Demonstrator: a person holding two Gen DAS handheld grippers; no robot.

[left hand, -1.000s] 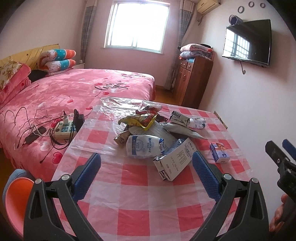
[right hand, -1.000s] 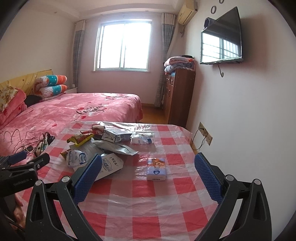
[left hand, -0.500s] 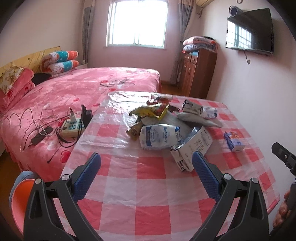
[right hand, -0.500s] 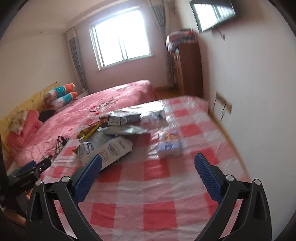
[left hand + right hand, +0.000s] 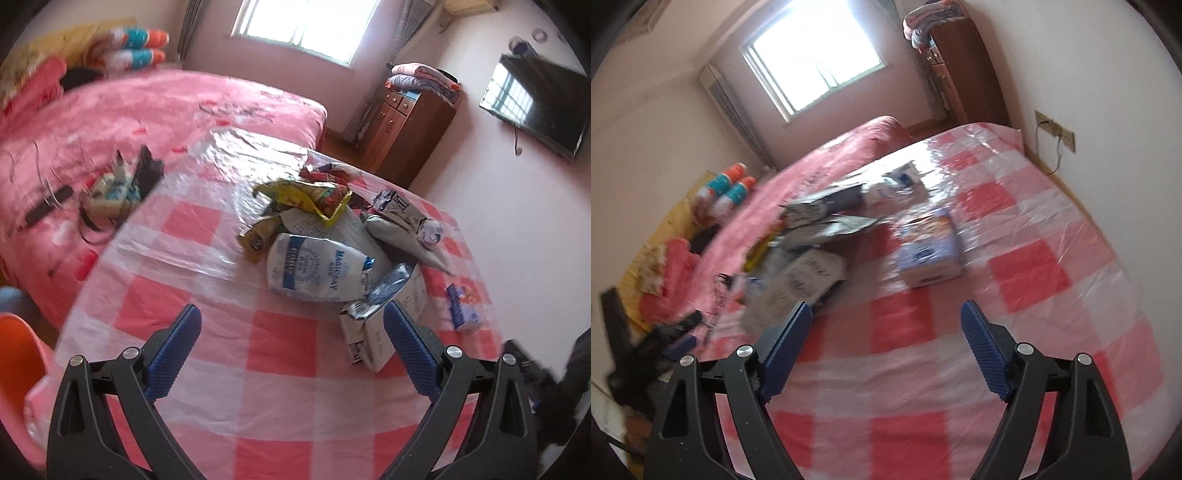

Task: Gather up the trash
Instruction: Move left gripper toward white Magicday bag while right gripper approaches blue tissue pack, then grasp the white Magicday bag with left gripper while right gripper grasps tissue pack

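While the right gripper [image 5: 886, 314] hangs over the red-and-white checked plastic tablecloth [image 5: 1015, 266], its jaws, just narrowing, stand apart on nothing. The small blue-and-white cardboard box [image 5: 929, 245] lies just ahead; the crumpled wrapper pile [image 5: 812, 236] ahead-left. The left gripper [image 5: 291, 319] gapes empty, the pile [image 5: 325, 243] ahead of it.

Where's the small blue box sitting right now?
The small blue box lies alone on the checked tablecloth, right of the trash pile. In the right wrist view it sits just ahead of the right gripper, nothing between the fingers.

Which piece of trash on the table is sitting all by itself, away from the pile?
The small blue-and-white box. It lies alone on the checked tablecloth, apart from the heap where the white pouch, yellow snack bag and carton overlap.
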